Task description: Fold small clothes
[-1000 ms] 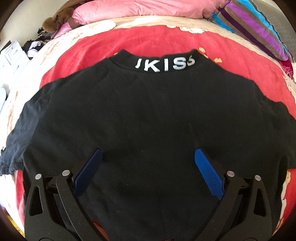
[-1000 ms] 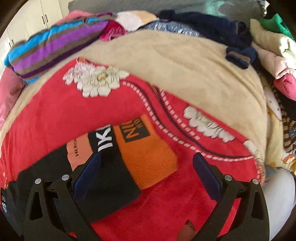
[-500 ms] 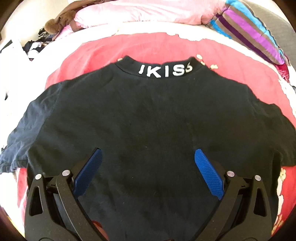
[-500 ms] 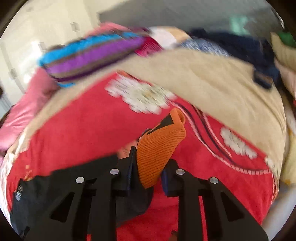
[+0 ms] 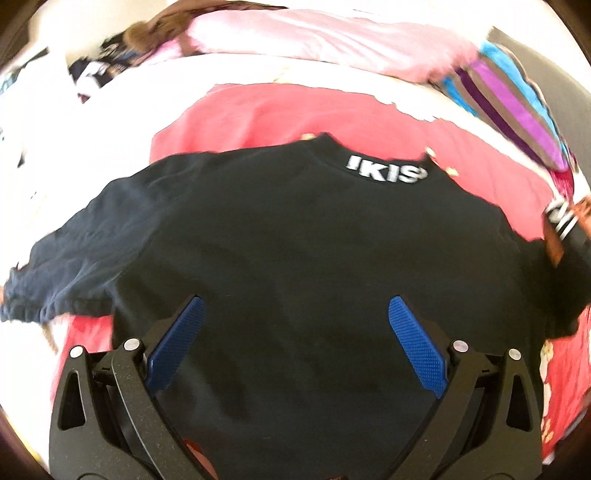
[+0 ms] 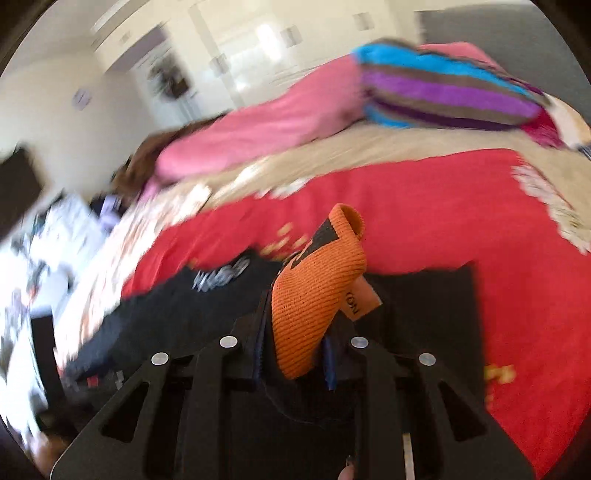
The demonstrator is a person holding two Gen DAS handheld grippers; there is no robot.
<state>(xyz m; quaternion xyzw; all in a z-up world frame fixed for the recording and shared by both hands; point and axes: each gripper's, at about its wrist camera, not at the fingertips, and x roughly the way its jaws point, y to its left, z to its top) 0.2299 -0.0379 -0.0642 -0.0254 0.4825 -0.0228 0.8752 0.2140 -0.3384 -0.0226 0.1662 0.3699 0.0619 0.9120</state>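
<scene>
A black T-shirt (image 5: 295, 251) with white collar lettering lies spread flat, back up, on a red blanket (image 5: 280, 114). My left gripper (image 5: 293, 343) is open and empty, its blue pads hovering over the shirt's lower middle. My right gripper (image 6: 295, 354) is shut on the shirt's right sleeve, pinching its orange ribbed cuff (image 6: 314, 295), and holds it lifted over the black shirt body (image 6: 207, 306). That raised sleeve end shows at the right edge of the left wrist view (image 5: 565, 229).
A pink pillow (image 5: 332, 33) and a striped blue-purple pillow (image 5: 517, 107) lie at the head of the bed. The beige bedspread (image 6: 388, 151) surrounds the red blanket. Clutter lies beside the bed at the left (image 6: 48, 236).
My right gripper closed on the orange-cuffed sleeve, lifted it and swung it left over the shirt. My left gripper stayed open while its view shifted left.
</scene>
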